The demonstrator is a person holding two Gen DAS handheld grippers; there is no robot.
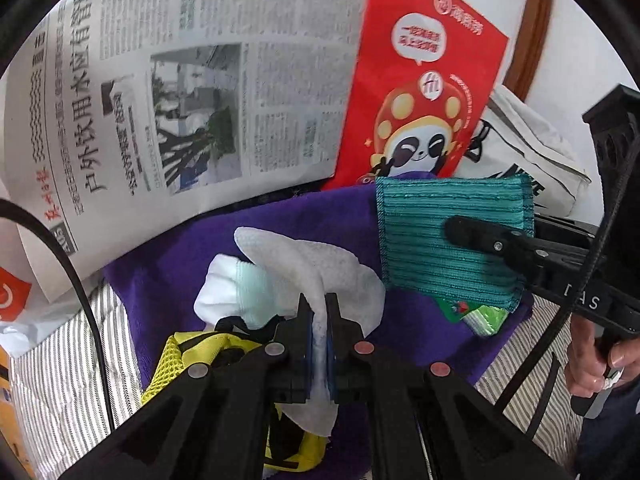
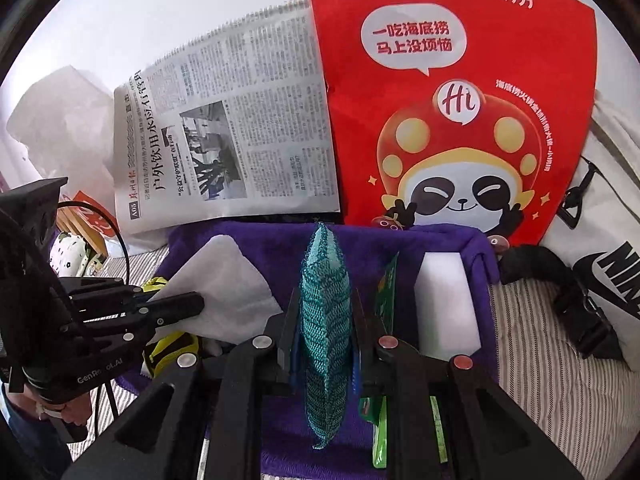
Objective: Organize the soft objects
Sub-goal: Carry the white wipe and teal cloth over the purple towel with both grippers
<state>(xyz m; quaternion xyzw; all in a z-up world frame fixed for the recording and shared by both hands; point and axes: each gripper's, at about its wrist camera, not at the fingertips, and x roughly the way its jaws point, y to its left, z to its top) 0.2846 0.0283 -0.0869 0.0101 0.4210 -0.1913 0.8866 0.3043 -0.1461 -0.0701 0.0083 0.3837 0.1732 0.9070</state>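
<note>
my left gripper (image 1: 319, 316) is pinched nearly closed on a white fleecy cloth (image 1: 320, 264) — the fabric runs up between the blue pads and flops forward over the tips. under its fold sits a pale mint and white bundle (image 1: 236, 292), touching the cloth. below and to the left, a yellow mesh item with black trim (image 1: 188, 354) lies partly under my fingers.

my right gripper (image 2: 326, 316) is clamped on a teal knitted pad (image 2: 325, 328), held edge-on and upright between the jaws, which stand only as far apart as the pad is thick. from the left wrist camera the same pad shows its flat ribbed face, with one black finger (image 1: 476, 234) across it. a green packet (image 2: 386, 292) hangs just beside the pad on its right side.

both pieces hang over a purple towel (image 1: 192, 248) spread on grey striped bedding (image 2: 548, 360). a white foam block (image 2: 446, 300) rests on the towel's right part. behind the towel a newspaper (image 1: 200, 92) leans next to a red paper bag with a panda print (image 2: 460, 120). a white tote with black straps (image 2: 600, 260) lies off to the right — it touches the red bag's edge.
</note>
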